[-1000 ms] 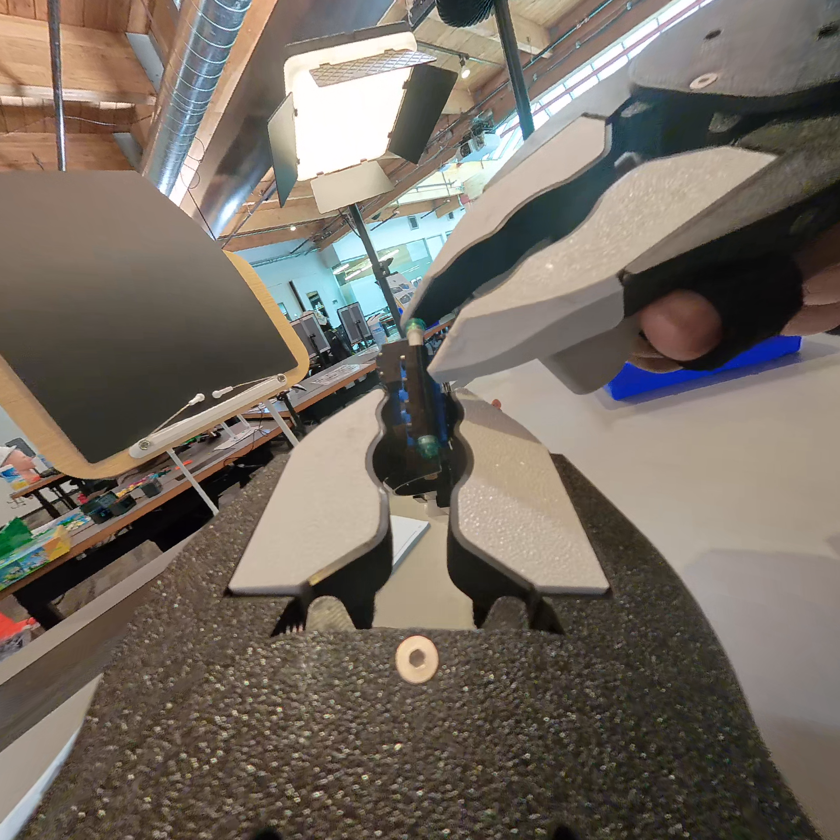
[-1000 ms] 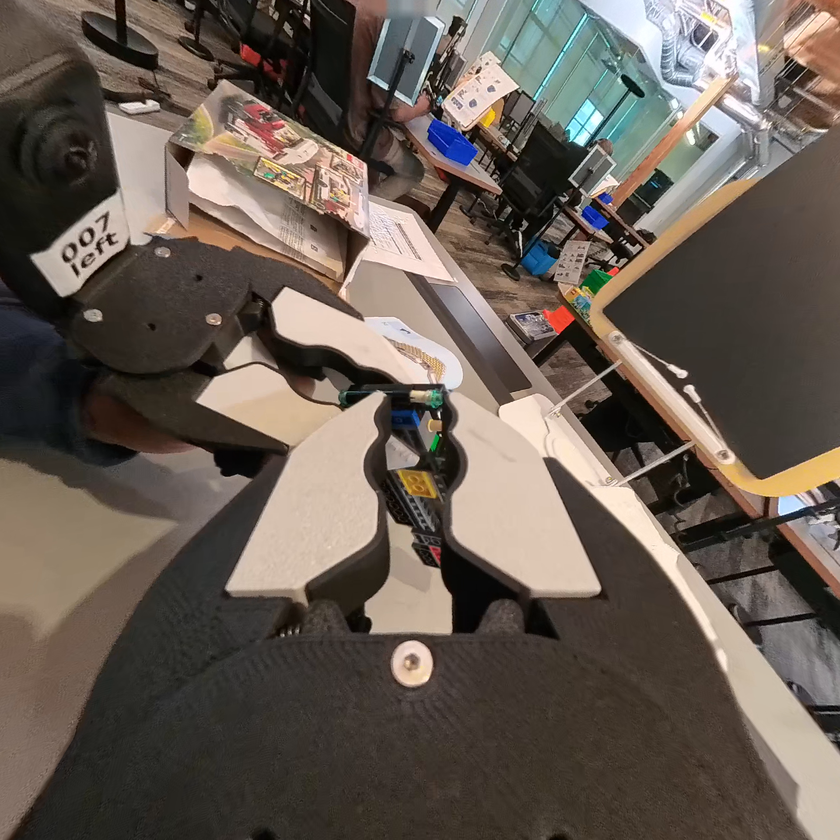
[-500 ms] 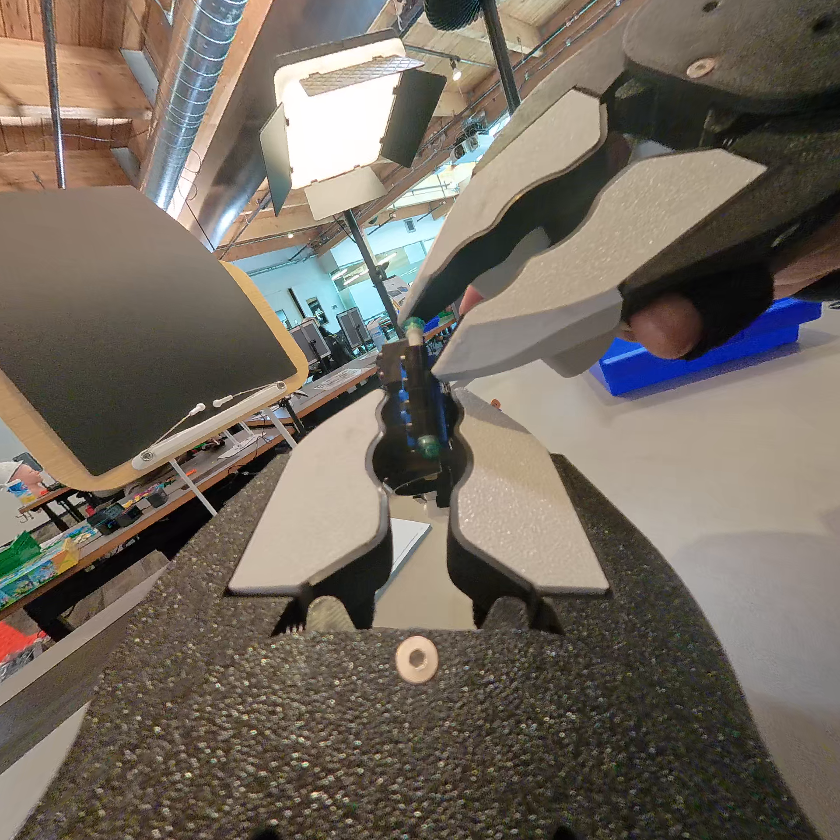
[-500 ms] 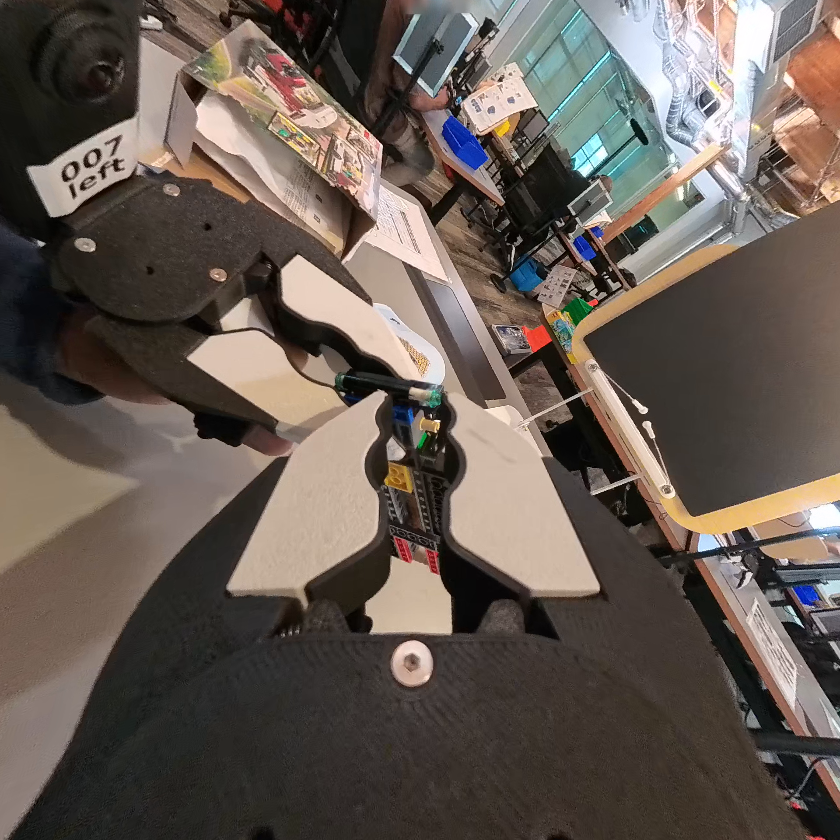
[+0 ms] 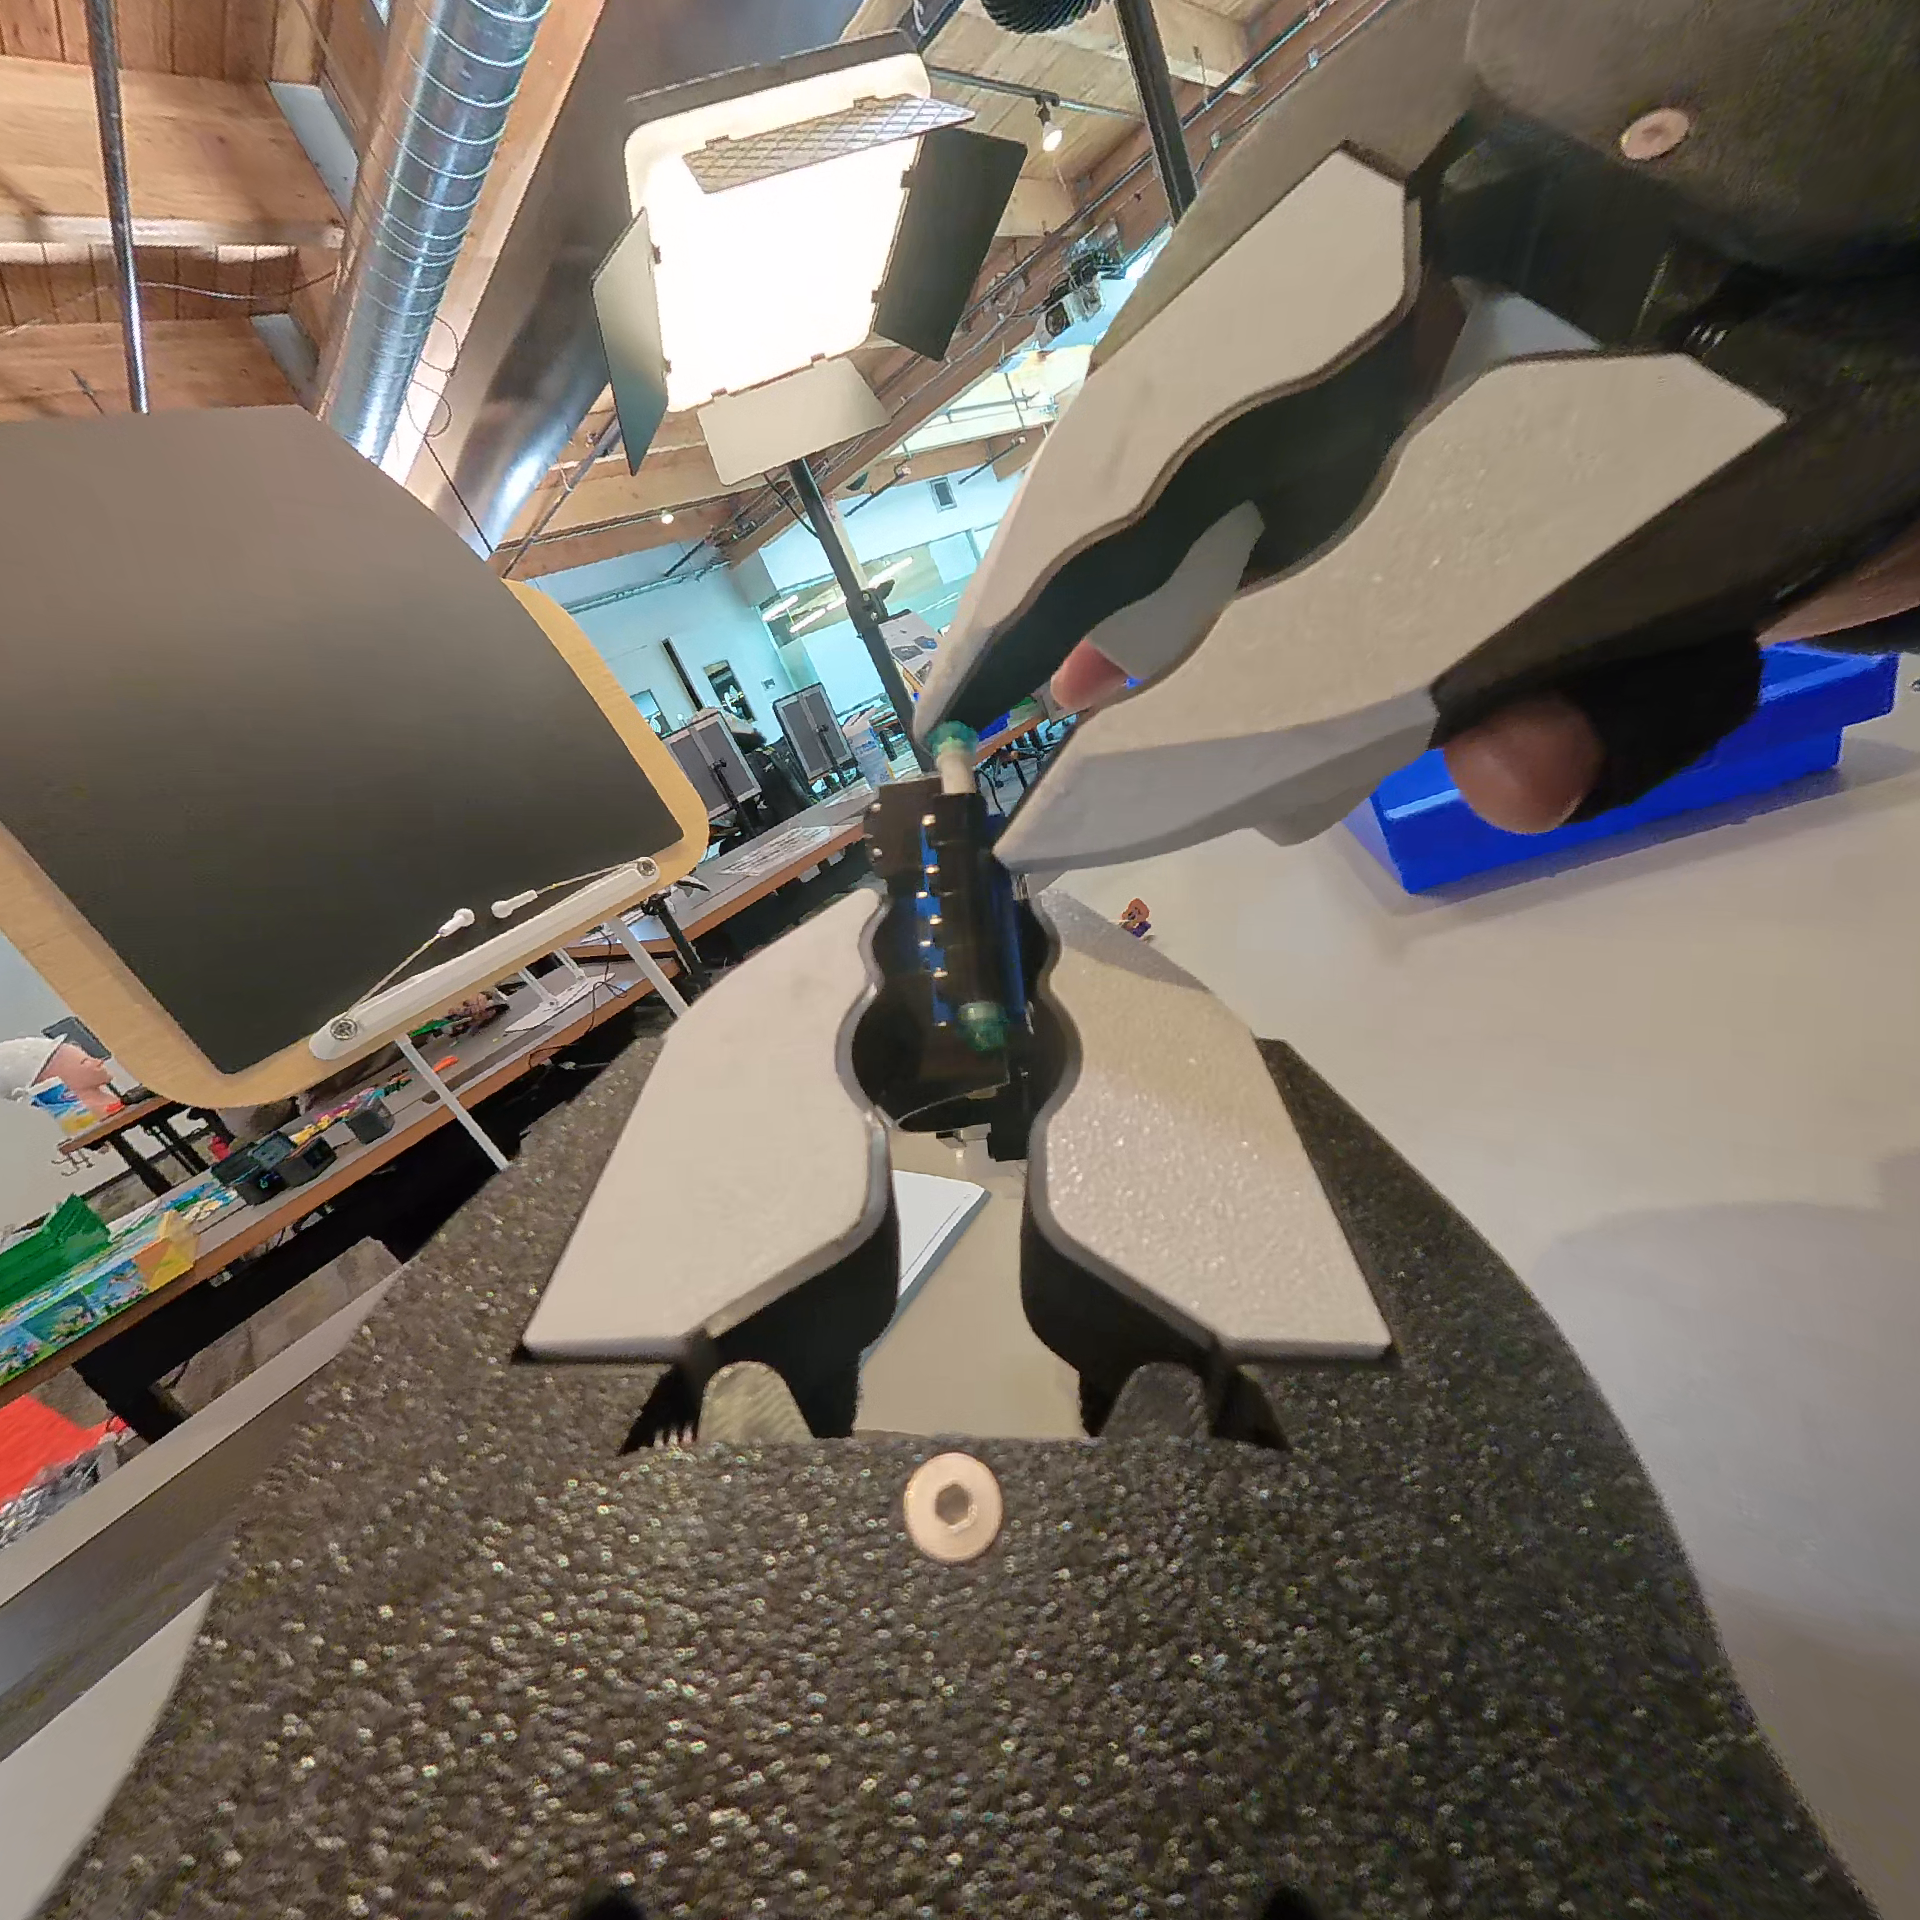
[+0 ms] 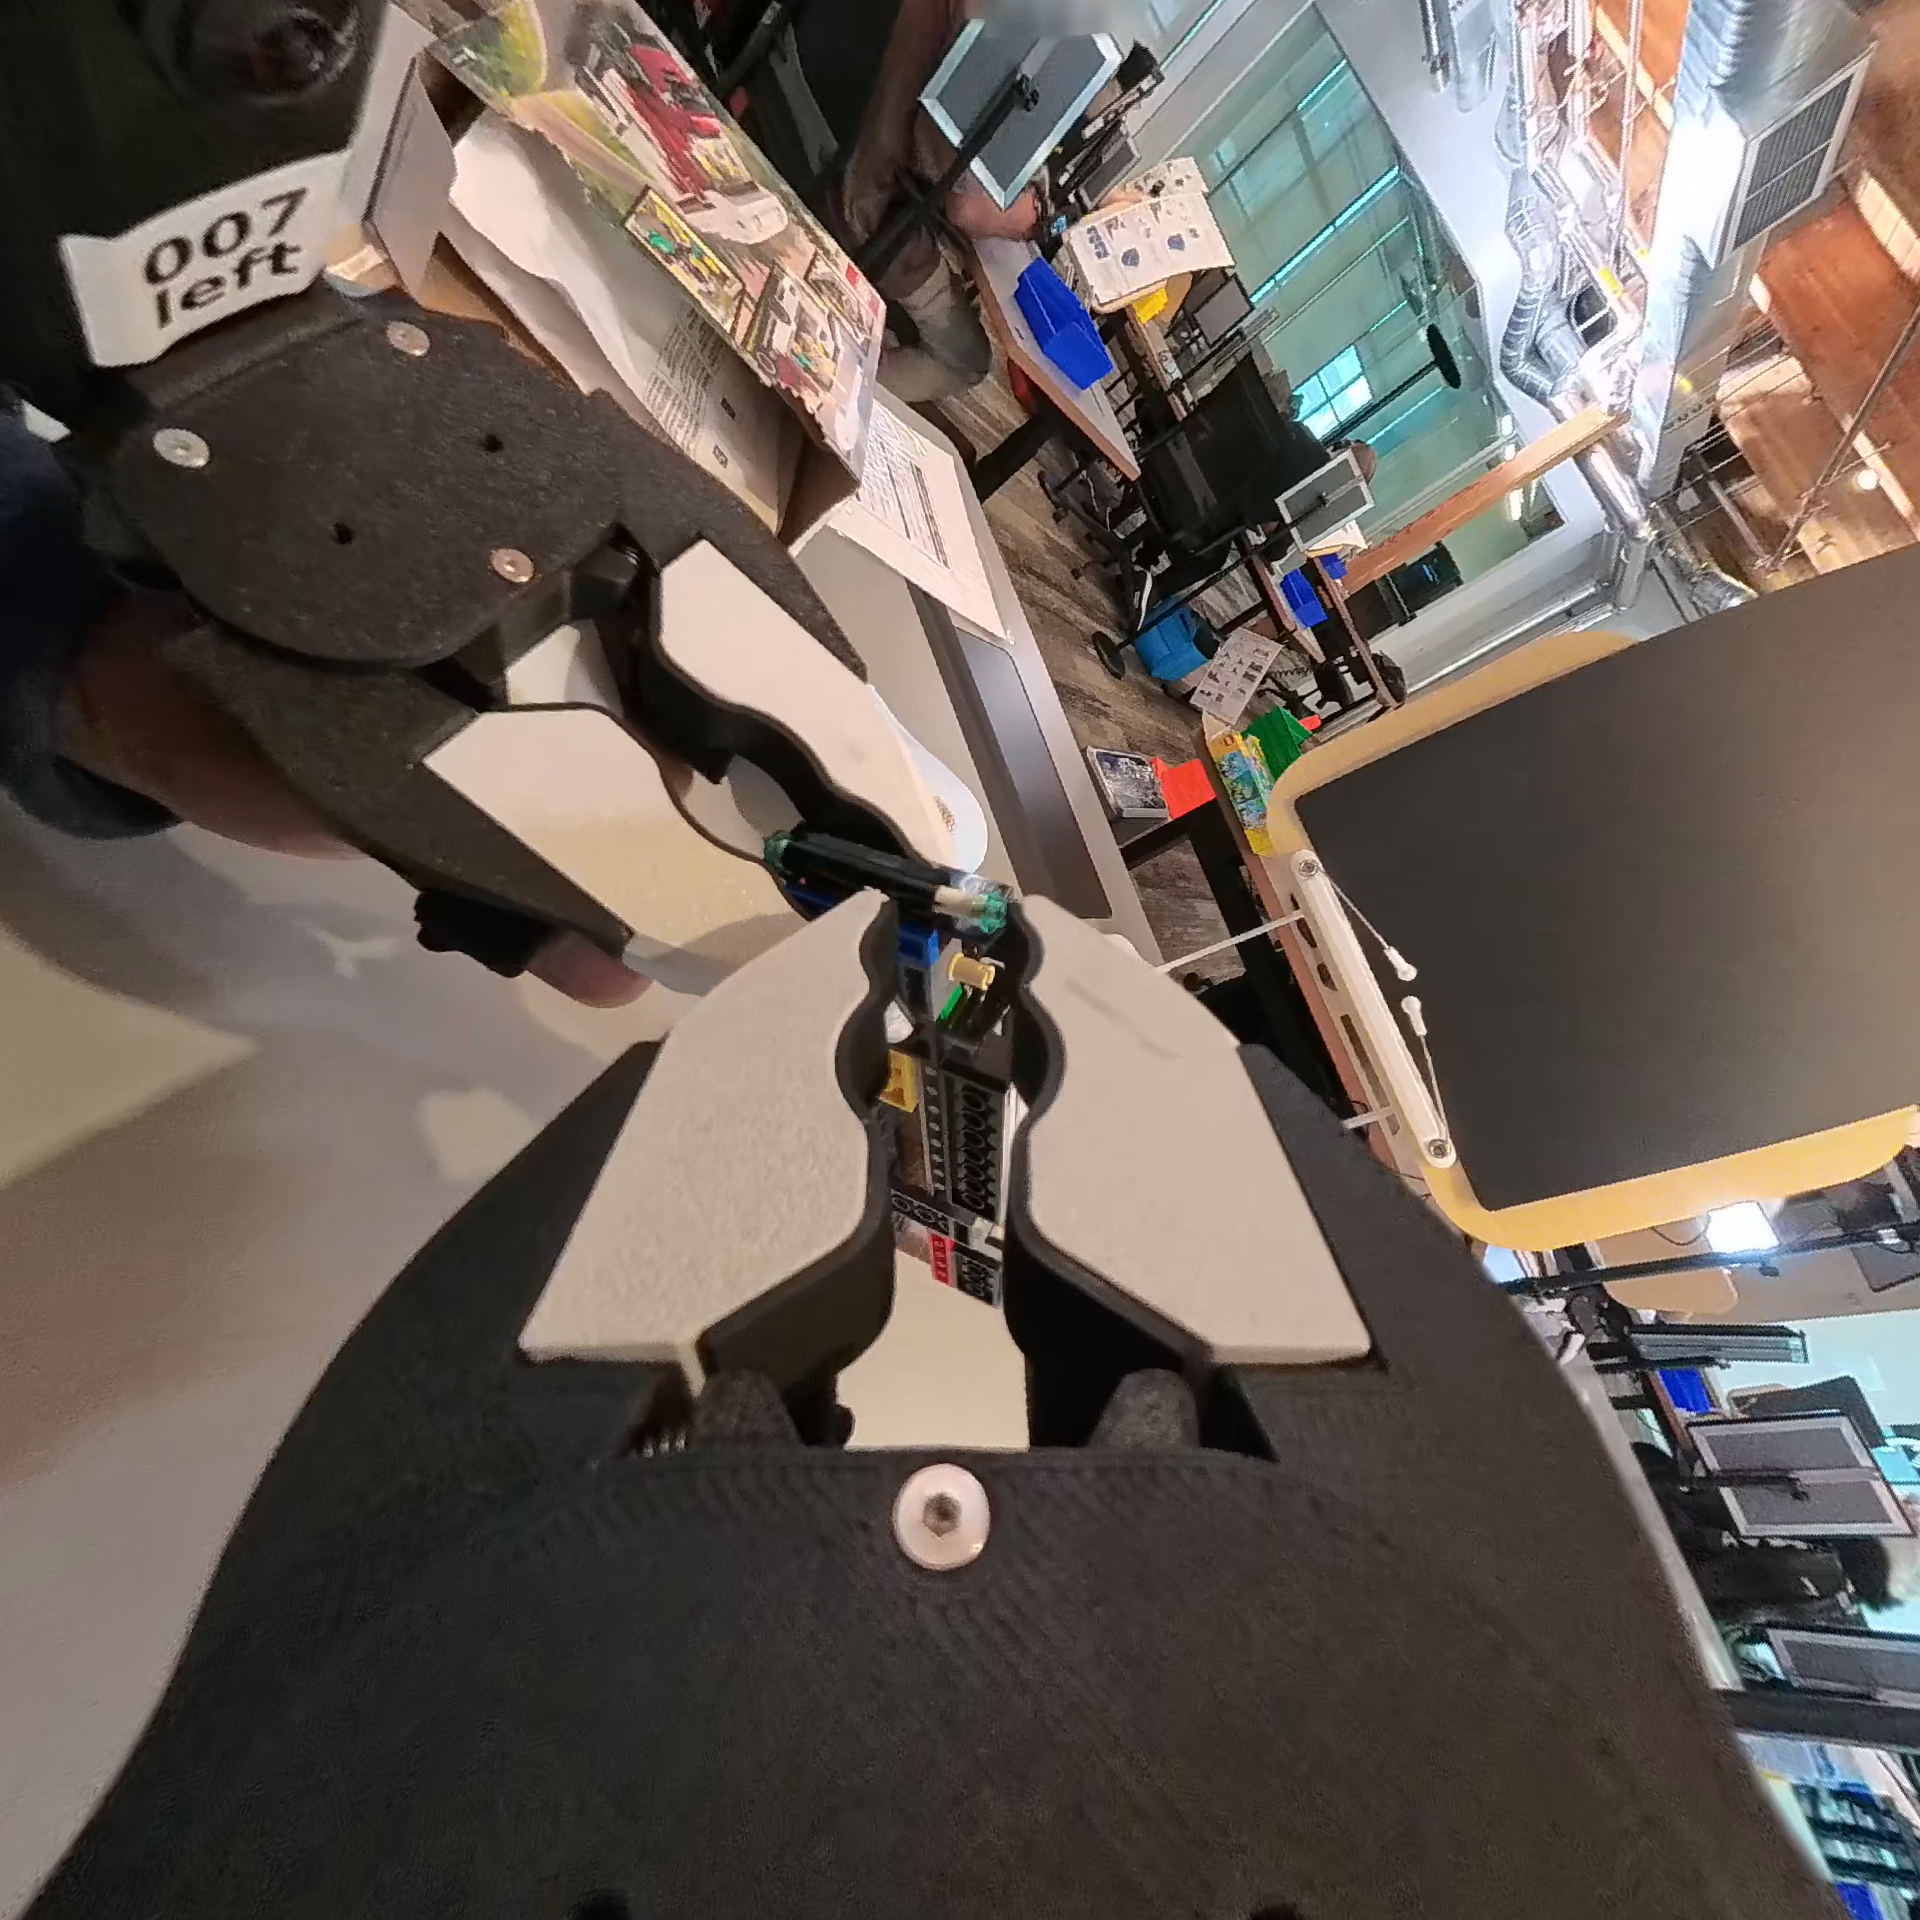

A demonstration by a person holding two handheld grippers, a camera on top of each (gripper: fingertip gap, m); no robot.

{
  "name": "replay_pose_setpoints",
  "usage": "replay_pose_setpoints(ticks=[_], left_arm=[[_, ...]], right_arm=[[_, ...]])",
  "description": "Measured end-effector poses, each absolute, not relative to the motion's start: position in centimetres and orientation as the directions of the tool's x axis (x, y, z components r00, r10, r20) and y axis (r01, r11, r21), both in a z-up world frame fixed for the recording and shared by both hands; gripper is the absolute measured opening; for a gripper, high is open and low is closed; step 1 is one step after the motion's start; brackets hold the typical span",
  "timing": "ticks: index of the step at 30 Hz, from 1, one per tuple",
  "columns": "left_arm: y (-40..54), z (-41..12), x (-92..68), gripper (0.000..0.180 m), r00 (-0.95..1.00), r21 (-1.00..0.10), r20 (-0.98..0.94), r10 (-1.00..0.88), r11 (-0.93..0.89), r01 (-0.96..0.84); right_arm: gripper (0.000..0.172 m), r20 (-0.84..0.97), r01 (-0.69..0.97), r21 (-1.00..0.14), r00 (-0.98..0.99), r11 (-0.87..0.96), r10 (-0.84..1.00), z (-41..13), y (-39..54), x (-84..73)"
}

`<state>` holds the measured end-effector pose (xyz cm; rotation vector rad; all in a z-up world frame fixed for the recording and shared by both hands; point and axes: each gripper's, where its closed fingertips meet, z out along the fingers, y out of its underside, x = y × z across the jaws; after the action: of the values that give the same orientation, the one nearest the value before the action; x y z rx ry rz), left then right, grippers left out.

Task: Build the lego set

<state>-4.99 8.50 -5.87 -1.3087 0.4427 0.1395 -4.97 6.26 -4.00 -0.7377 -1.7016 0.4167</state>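
Left wrist view: brick model [image 5: 951,966], black with blue parts and a rod capped in clear green, is held off the table [image 5: 1507,1039] between both grippers. Left gripper [image 5: 954,935] has its fingers closed on the model's near end, pads pressing the black sides. Right gripper [image 5: 971,774] comes in from upper right; its fingertips meet the far end by the green cap [image 5: 951,743].

Right wrist view: right gripper [image 6: 940,925] is closed on a longer black section of the model [image 6: 961,1122] with yellow, green and red bits; both pads bear on it. Left gripper [image 6: 790,862] lies across from the left, clamped on the rod end [image 6: 883,862].

Judgement: both grips look firm but sit on narrow parts, so any twist could split the bricks. Better to keep both wrists aligned on one axis, squeeze evenly, and press straight along the studs.

Around: blue bin [image 5: 1621,800] behind on the table, a small figure [image 5: 1138,914] near the left fingers, printed box [image 6: 665,187] at left, a dark board [image 5: 291,727] beyond the table edge.
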Motion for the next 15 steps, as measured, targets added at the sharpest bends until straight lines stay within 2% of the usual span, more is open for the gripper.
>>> replay_pose_setpoints(ticks=[15], left_arm=[[8.58, -6.00, -5.27, 0.022, 0.911, -0.904, -0.388, -0.142, 0.249, -0.347]], right_arm=[[0.017, 0.754, 0.254, -0.600, -0.135, 0.758, 0.642, -4.12, 6.34, -5.20]])
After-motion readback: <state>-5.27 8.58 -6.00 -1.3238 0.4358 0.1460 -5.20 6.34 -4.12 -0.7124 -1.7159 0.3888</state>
